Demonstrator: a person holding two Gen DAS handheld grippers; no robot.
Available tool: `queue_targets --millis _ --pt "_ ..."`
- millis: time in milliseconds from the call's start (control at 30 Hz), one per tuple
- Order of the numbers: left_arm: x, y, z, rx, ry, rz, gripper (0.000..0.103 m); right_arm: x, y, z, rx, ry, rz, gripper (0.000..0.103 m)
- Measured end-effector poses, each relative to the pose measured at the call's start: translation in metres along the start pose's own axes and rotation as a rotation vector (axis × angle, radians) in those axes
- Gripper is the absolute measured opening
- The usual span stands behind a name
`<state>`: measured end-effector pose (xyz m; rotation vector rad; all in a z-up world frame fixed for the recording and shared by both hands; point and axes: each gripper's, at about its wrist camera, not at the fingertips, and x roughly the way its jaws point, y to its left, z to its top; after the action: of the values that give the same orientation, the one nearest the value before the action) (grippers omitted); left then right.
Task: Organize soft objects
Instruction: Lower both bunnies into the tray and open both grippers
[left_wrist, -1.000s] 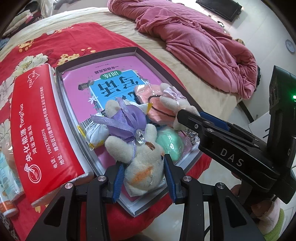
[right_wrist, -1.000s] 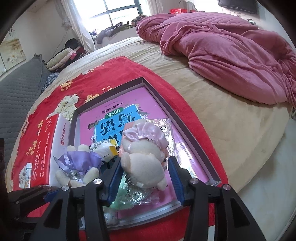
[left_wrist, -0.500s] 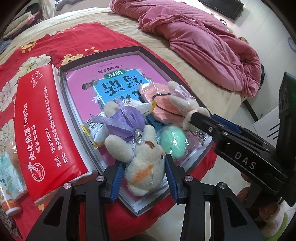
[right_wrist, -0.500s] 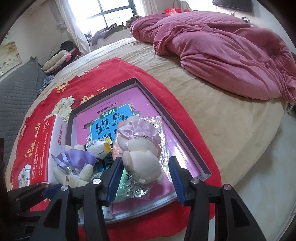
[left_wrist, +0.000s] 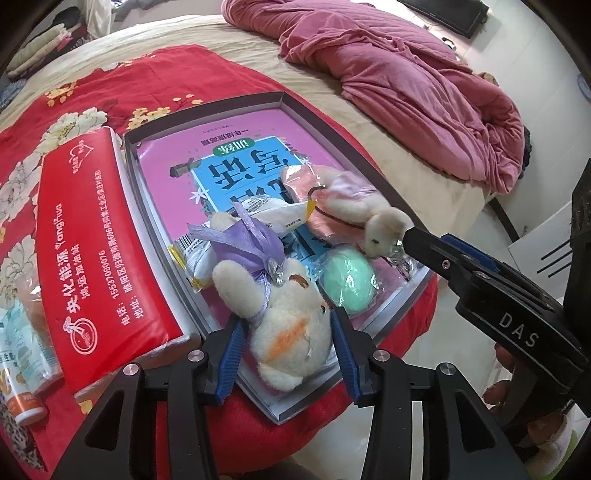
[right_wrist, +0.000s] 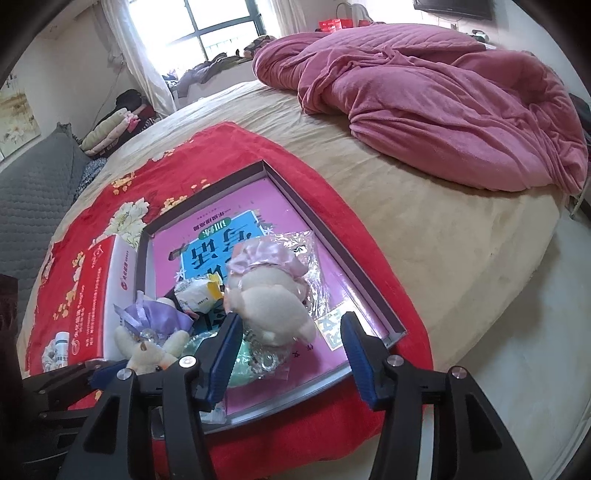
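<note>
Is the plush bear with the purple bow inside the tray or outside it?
Inside. The purple-bow bear lies within the grey tray rim, on the pink book.

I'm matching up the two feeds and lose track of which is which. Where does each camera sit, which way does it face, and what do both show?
Left wrist: on the left gripper, looking down at the purple-dressed plush between its opening jaws; the right gripper and fingers show.
Right wrist: on the right gripper, looking down at the pink-dressed plush between its opening jaws; the left gripper shows lower left.
Shared: both plush toys, grey tray, pink blanket.
</note>
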<state>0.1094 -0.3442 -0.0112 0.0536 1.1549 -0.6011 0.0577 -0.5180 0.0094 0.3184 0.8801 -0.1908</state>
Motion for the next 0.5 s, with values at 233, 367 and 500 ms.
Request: queue_targets --millis 233,367,500 --pt "-0.006 0.002 0.001 -0.002 -0.007 -0.006 0.057 -0.008 0.002 0.001 0.002 -0.010 0.006 0.055" --pt "-0.011 0.003 -0.002 -0.003 -0.011 -0.001 0.060 -0.011 0.003 0.002 0.002 -0.017 0.005 0.055" --pt "-0.018 0.004 -0.004 -0.004 -0.023 0.002 0.065 -0.016 0.002 0.002 0.008 -0.022 0.004 0.055"
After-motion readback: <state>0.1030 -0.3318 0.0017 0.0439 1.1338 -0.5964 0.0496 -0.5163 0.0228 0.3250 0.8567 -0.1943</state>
